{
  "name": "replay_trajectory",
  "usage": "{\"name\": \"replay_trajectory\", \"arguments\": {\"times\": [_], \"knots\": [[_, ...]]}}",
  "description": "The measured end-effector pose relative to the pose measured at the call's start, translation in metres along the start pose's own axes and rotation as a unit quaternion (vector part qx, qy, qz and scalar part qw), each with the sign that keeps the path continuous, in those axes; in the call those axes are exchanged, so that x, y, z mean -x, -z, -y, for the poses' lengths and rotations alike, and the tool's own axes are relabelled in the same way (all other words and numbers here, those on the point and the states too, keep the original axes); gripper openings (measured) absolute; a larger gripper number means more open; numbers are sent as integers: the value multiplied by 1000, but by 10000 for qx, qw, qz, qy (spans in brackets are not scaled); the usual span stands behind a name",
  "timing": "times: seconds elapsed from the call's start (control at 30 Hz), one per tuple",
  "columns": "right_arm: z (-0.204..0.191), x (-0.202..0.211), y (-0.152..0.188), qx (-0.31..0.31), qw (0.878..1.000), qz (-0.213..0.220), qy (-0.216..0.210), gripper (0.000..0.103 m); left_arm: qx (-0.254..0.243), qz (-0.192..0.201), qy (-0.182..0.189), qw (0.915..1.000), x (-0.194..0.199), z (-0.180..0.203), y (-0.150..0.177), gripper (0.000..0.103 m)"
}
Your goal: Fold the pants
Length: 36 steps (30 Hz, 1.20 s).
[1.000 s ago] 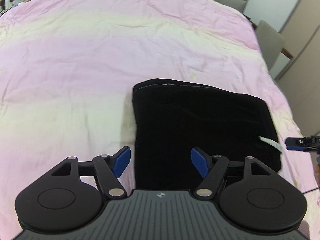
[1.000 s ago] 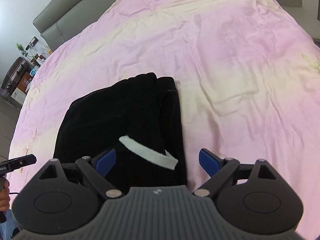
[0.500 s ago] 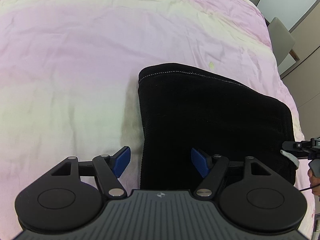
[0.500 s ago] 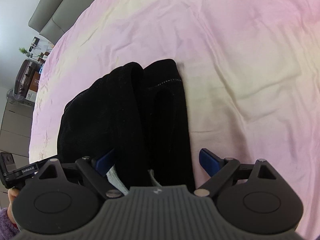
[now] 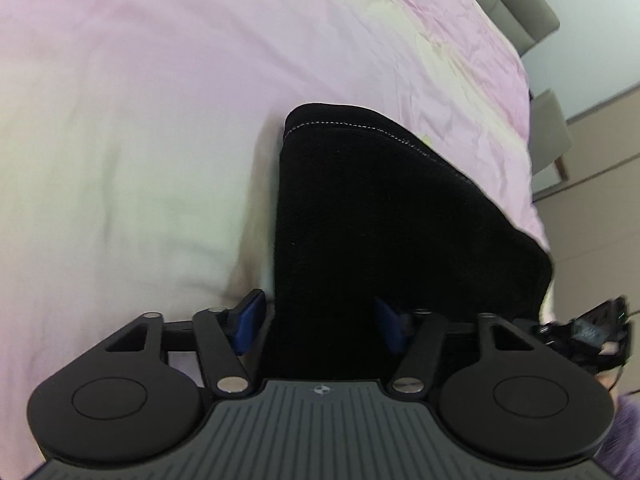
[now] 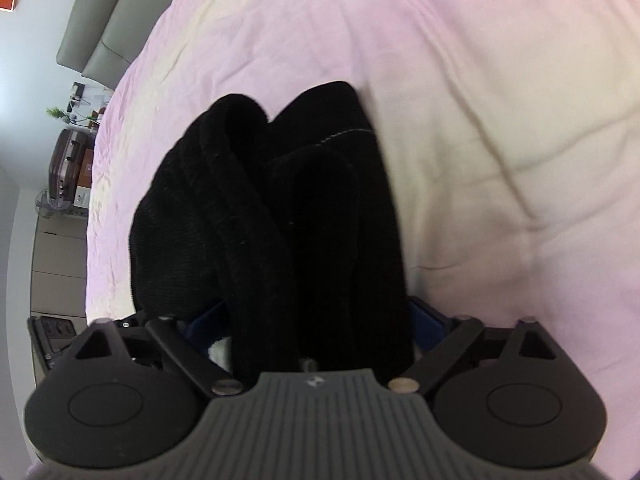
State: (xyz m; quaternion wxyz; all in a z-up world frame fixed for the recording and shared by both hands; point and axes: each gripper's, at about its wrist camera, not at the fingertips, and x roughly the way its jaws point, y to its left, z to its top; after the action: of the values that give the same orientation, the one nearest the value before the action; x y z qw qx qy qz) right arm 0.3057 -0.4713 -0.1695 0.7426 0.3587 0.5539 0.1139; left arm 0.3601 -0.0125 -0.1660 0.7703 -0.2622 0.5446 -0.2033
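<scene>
Nearest me, my left gripper (image 5: 318, 322) has just been narrowing its jaws; the near edge of the black pants (image 5: 384, 216) sits between the blue pads (image 5: 249, 320), but I cannot tell whether they press on the cloth yet. My right gripper (image 6: 316, 320) has also been closing a little, its jaws standing wide with the thick folded bundle of pants (image 6: 280, 208) filling the gap up to both pads; a firm pinch I cannot confirm. The pants lie folded on the pink and cream bedspread (image 5: 140, 100). Farther off I see the grey headboard (image 6: 100, 32).
</scene>
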Motion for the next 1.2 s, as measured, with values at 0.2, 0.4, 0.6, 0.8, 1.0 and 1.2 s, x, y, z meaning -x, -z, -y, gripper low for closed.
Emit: {"name": "replay_trajectory", "arguments": {"times": [0.2,0.4,0.6,0.8,1.0,1.2], "knots": [[-41,20,10,480,9980,197,371,56,-414,333,-360,9979,20,33,10,28],[-109,49,22,1088,9924,406,409,46,-413,566,-3,9975,60,42,13,23],[-196,35,41,1581,9866,376,124,45,-588,962,-275,9932,142,19,-5,23],[-272,-35,76,1571,9868,127,-377,45,-866,1037,-1091,9848,210,-25,-26,23],[-305,-113,114,1478,9875,-197,-509,44,-741,876,-1586,9806,218,-83,-31,24],[-306,-157,123,1558,9875,-247,-28,47,-721,1082,-2064,9698,195,-111,-12,26]]}}
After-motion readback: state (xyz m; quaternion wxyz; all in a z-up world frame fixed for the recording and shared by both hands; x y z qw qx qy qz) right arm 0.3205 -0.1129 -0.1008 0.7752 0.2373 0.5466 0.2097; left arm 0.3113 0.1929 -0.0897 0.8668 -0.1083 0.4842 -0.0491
